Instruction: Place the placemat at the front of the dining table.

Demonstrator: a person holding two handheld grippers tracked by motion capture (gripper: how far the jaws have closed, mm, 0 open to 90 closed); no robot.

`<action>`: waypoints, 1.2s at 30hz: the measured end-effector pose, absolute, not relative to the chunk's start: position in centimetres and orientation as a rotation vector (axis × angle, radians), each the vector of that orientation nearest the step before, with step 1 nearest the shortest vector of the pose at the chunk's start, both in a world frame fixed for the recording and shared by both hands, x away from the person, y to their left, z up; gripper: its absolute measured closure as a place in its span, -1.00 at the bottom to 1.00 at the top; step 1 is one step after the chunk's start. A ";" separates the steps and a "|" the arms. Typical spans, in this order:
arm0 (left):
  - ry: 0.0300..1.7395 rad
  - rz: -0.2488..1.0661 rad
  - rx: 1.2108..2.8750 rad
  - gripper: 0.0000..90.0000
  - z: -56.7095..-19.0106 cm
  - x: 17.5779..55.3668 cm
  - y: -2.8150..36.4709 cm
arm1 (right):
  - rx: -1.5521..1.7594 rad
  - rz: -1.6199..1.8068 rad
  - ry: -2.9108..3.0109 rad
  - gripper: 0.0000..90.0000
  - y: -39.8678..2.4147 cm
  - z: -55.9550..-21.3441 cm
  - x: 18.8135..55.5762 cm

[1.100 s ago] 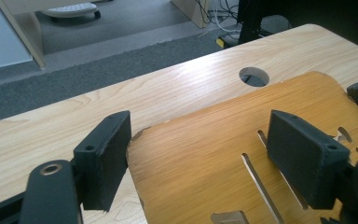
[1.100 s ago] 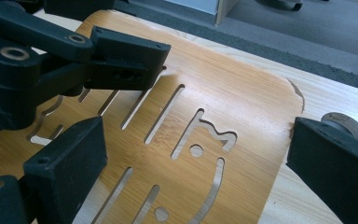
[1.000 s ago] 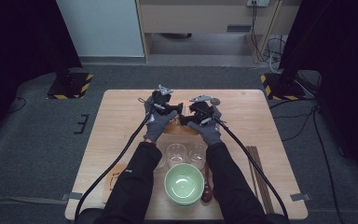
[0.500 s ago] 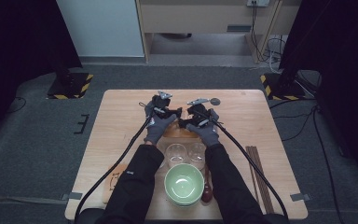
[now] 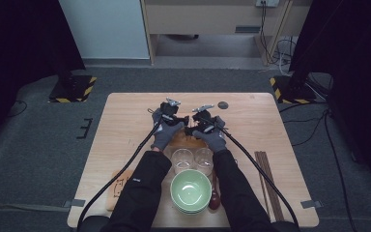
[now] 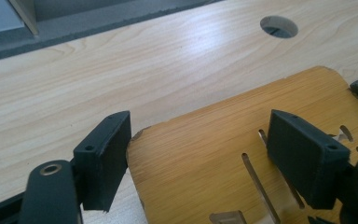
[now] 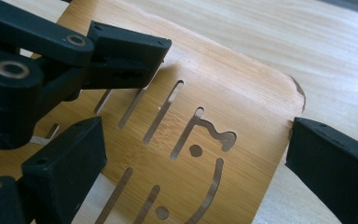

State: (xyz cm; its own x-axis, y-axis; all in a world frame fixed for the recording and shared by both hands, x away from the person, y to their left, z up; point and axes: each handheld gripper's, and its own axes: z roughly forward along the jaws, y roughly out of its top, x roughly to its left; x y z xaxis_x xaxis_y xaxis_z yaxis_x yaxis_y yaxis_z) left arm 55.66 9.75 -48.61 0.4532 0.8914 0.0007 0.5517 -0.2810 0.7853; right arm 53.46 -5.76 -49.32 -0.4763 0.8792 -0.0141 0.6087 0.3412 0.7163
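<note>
Both grippers' jaws stand apart: the left gripper (image 6: 200, 156) straddles the bamboo board's (image 6: 223, 140) left far corner, the right gripper (image 7: 196, 161) its right.

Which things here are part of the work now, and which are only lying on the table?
In the work:
- bamboo board
- left gripper, jaws open astride one corner of the board
- right gripper, jaws open astride another corner

Lying about:
- two glasses
- green bowl
- chopsticks
- wooden spoon
</note>
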 end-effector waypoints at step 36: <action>1.382 0.381 2.082 -0.51 -51.8 56.9 10.2 | 1.389 0.851 2.372 -0.90 -5.2 -52.6 54.3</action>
State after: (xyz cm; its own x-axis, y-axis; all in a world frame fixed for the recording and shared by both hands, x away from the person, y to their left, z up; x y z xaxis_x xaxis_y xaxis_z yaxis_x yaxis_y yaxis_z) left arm 56.89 10.20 -51.82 0.4153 0.9053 -0.0889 0.7317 -0.2744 0.6239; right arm 54.33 -5.17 -52.61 -0.5072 0.8593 0.0655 0.7051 0.3700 0.6049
